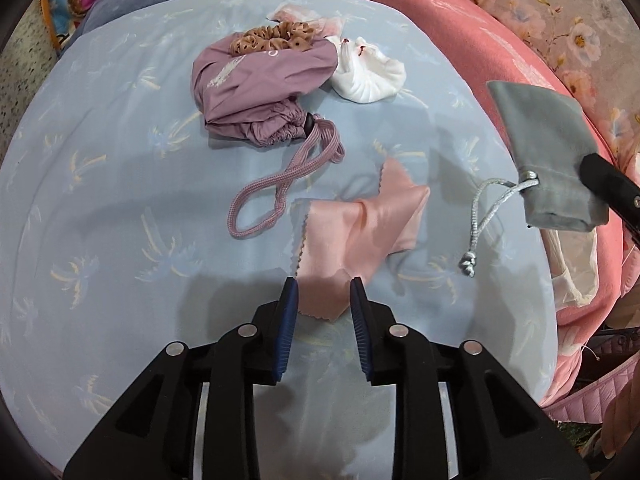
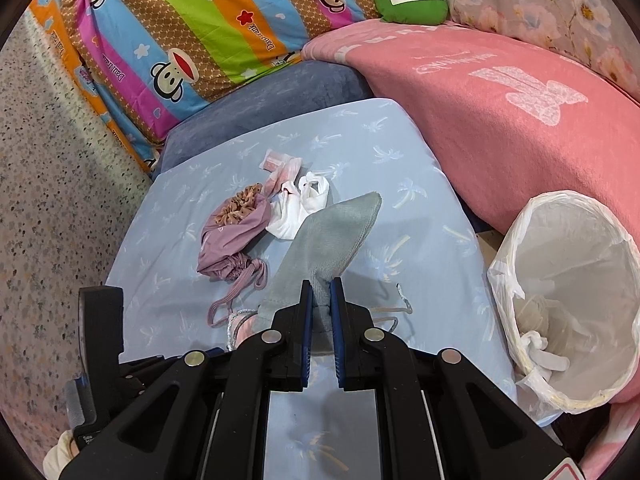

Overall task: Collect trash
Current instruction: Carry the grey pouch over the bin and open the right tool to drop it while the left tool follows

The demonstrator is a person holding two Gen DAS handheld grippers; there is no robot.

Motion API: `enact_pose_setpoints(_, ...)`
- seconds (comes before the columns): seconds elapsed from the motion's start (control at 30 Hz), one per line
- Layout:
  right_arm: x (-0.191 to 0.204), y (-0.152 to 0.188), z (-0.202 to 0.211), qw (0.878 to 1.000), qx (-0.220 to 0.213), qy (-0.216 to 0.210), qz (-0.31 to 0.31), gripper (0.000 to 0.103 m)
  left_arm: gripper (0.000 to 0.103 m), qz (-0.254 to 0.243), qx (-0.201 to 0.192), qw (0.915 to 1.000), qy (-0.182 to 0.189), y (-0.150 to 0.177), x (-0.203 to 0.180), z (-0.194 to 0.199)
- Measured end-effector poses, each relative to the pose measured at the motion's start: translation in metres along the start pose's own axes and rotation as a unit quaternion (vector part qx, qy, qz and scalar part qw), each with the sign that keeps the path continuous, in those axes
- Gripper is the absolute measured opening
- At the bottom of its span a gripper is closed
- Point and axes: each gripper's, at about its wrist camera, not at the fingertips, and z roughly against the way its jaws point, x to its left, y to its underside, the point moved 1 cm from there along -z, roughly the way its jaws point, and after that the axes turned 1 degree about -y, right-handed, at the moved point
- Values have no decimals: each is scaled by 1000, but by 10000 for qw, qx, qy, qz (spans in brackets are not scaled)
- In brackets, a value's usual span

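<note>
My left gripper (image 1: 324, 286) is open, its blue pads either side of the near end of a pink cloth (image 1: 360, 228) lying on the light blue sheet (image 1: 120, 200). My right gripper (image 2: 320, 286) is shut on a grey drawstring pouch (image 2: 332, 228) and holds it above the sheet; the pouch also shows in the left wrist view (image 1: 544, 148) with its silver cord (image 1: 484, 216) hanging. A mauve drawstring bag (image 1: 260, 84) with a brown scrunchie (image 1: 276, 38), a white crumpled tissue (image 1: 368, 72) and a pink wrapper (image 1: 292, 14) lie farther back.
A bin lined with a white bag (image 2: 576, 300) stands at the right of the bed, with some tissue inside. A pink blanket (image 2: 500, 100) lies along the right, a striped cartoon pillow (image 2: 180, 32) and a blue cushion (image 2: 280, 88) at the back.
</note>
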Motion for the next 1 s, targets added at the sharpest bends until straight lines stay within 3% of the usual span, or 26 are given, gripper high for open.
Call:
enact_pose_setpoints(0.23,-2,0,1,10000,-5,15,-37,9,24,-50,-31,9999,159,-9,-7,-6)
enact_pose_setpoints(0.3,-4,0,3,10000,-21,27,-41,9,11,-99,-35,9997,234,-10,-11,-6)
enact_pose_setpoints(0.4,-8,-1,8,9999,-73,41,-91,9,4,-237,-125,9992,280,-12,-19,2)
enact_pose_setpoints(0.7,-24,-7,35,9990,-383,105,-220,9,3,-683,-651,9944,469,-26,-61,42)
enact_pose_setpoints(1.0,-61,-18,78,9945,-869,372,-445,9,2,-1196,-1167,9825,822,-49,-121,73)
